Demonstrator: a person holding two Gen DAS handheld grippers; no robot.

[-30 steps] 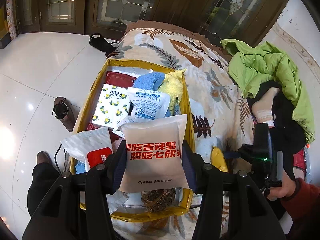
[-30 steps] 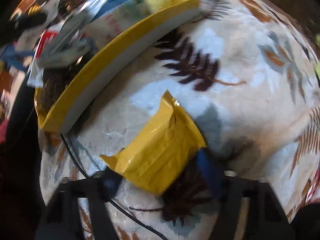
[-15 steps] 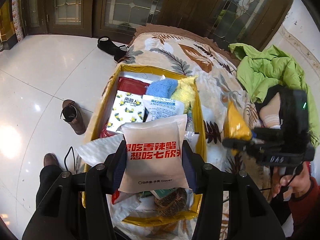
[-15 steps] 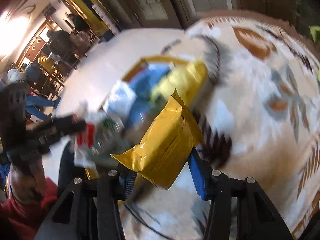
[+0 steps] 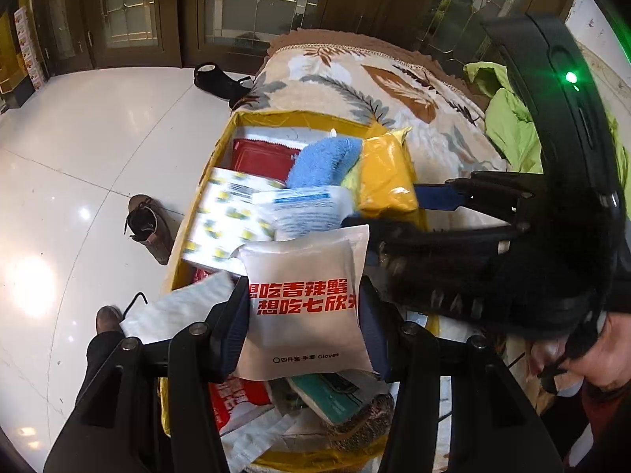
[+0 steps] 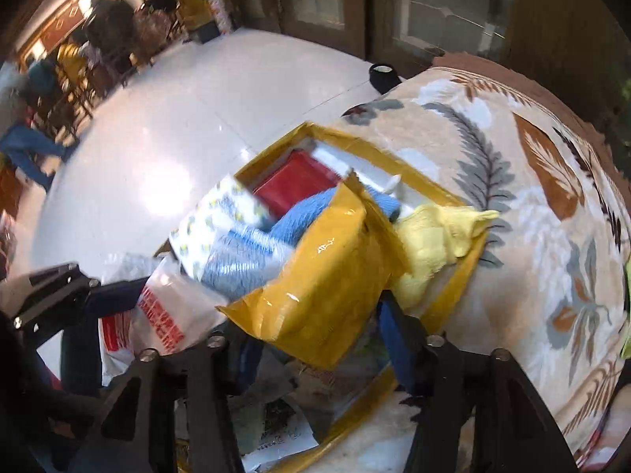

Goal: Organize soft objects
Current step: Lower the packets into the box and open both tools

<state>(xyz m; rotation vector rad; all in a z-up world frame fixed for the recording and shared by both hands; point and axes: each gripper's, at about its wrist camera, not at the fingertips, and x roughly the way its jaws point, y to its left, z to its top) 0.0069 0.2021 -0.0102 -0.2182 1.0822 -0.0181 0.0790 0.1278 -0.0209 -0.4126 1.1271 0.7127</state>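
From the left wrist view, the left tongs (image 5: 303, 311) are clamped on a white glove packet (image 5: 303, 299) with red printed characters, its blue-padded fingers (image 5: 236, 319) pressing both side edges, and the packet hangs above the near end of a yellow box (image 5: 205, 181). The box sits on a leaf-patterned blanket (image 5: 394, 90) and is crowded with soft goods: a blue towel (image 5: 323, 157), a red pouch (image 5: 260, 157), a white pack with yellow spots (image 5: 224, 216) and a white desiccant sachet (image 5: 307, 209). The right tongs (image 5: 418, 209) reach in from the right side, gripping a yellow foil packet (image 5: 386, 173) over the box's far right part, just beside the blue towel. A brown boot (image 5: 150, 228) stands on the white tiled floor (image 5: 79, 149) (well apart from the box). From the right wrist view, the right tongs (image 6: 315, 335) are closed on the yellow foil packet (image 6: 327, 276), which is tilted and held above the box (image 6: 465, 268), in front of the blue towel (image 6: 252, 252) and next to a pale yellow cloth (image 6: 437, 236) draped at the box's right rim. The red pouch (image 6: 295, 181) lies farther back, and the left tongs (image 6: 130, 295) with the white glove packet (image 6: 173, 311) show at the left.
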